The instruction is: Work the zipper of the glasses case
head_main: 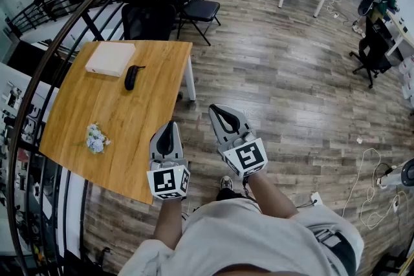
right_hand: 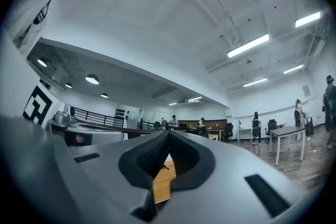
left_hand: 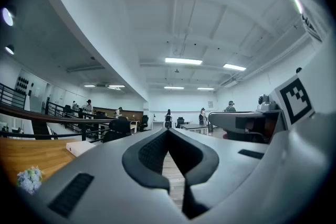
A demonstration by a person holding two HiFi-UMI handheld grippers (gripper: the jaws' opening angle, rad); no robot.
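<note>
Table (head_main: pixel 132 119) layout, left to right: small flower bunch (head_main: pixel 96 138) near the left edge, white box (head_main: pixel 110 58) at the far edge, dark glasses case (head_main: pixel 131 77) just beside the box on its right, lying flat, untouched. Left gripper (head_main: pixel 169 126) sits over the table's near right edge, jaws pressed together, nothing in them. Right gripper (head_main: pixel 215 111) is off the right edge above the floor (head_main: pixel 278 74), jaws together too, empty. Both are well apart from the case, so the step in hand looks like the reach. My take: open both before arriving, left pins the case body to the table, right takes the zipper pull. Pull is too small to locate from here, so find it first, then drag along the seam, not upward.
</note>
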